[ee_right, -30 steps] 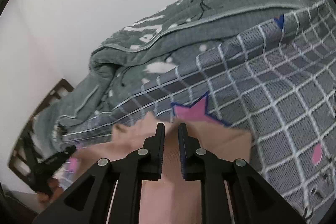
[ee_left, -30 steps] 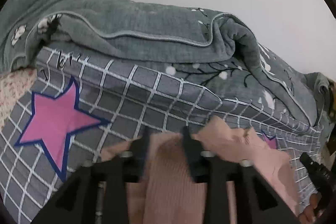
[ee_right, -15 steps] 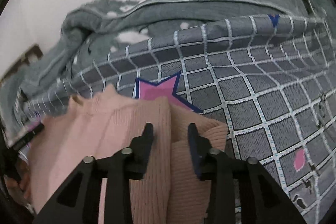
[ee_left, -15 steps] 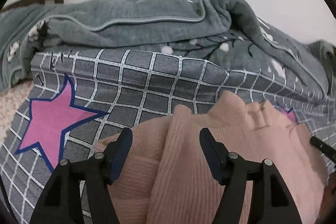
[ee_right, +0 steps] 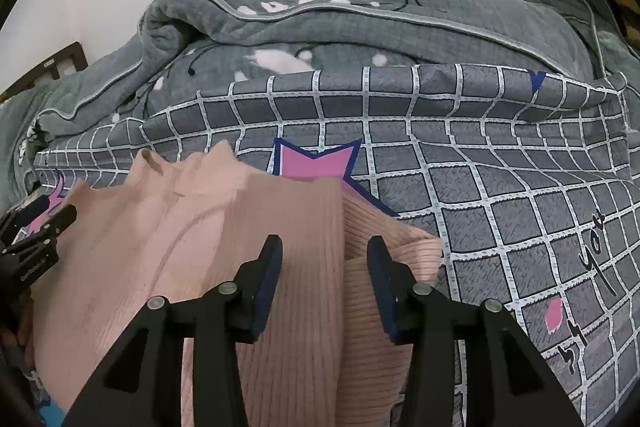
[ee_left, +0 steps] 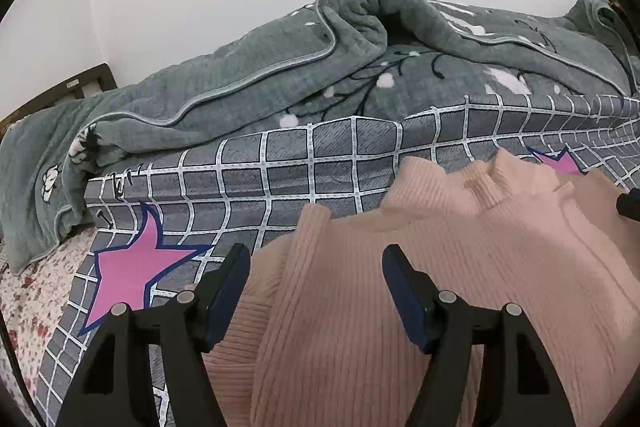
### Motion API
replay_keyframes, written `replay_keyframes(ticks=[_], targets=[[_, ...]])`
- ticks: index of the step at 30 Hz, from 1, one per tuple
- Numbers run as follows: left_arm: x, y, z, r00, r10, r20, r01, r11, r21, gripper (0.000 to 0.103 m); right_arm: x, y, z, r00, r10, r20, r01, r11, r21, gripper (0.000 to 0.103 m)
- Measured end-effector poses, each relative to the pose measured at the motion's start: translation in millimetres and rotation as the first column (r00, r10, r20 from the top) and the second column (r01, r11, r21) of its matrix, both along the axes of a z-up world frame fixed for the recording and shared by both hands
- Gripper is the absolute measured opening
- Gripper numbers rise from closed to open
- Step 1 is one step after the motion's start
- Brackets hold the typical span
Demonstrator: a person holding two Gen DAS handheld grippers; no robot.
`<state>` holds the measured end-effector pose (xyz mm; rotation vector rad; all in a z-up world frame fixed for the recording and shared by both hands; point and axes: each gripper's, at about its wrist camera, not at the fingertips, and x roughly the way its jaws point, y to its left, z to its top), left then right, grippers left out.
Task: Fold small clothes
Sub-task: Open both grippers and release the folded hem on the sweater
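Note:
A small pink ribbed sweater (ee_left: 400,267) lies flat on the grey checked bedspread (ee_left: 280,167), collar toward the far side. My left gripper (ee_left: 316,275) is open and empty just above its left part. In the right wrist view the sweater (ee_right: 180,247) has its right side folded inward with a sleeve cuff at the edge. My right gripper (ee_right: 324,267) is open and empty above that fold. The left gripper (ee_right: 36,243) also shows at the left edge of the right wrist view.
A rumpled grey blanket (ee_left: 320,67) is piled along the far side against a white wall. Pink stars (ee_left: 132,267) mark the bedspread (ee_right: 500,207). A floral sheet (ee_left: 28,299) shows at the left. A dark wooden headboard (ee_left: 72,87) is at far left.
Both grippers have opened and let go of the sweater, which now lies flat on the bedspread. Both have pulled back a little.

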<state>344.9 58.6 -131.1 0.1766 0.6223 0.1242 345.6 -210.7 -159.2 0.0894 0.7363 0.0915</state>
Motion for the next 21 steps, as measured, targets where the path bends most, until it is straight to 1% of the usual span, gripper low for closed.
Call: replay_keyframes(ticks=[5, 19, 21], targets=[[2.1, 4.0, -1.4, 1.000, 0.007, -0.014, -0.008, 1.000, -0.026, 0.067, -2.1, 2.7, 0.5, 1.000, 0.008, 0.005, -0.008, 1.000, -0.007, 0.046], [1.8, 3.2, -1.5, 1.000, 0.005, -0.011, -0.005, 1.000, -0.028, 0.067, -2.1, 3.8, 0.0, 1.000, 0.011, 0.004, -0.011, 1.000, -0.004, 0.047], [1.3, 2.6, -1.5, 1.000, 0.003, -0.008, -0.003, 1.000, -0.024, 0.067, -2.0, 4.0, 0.0, 1.000, 0.012, 0.005, -0.012, 1.000, -0.005, 0.049]])
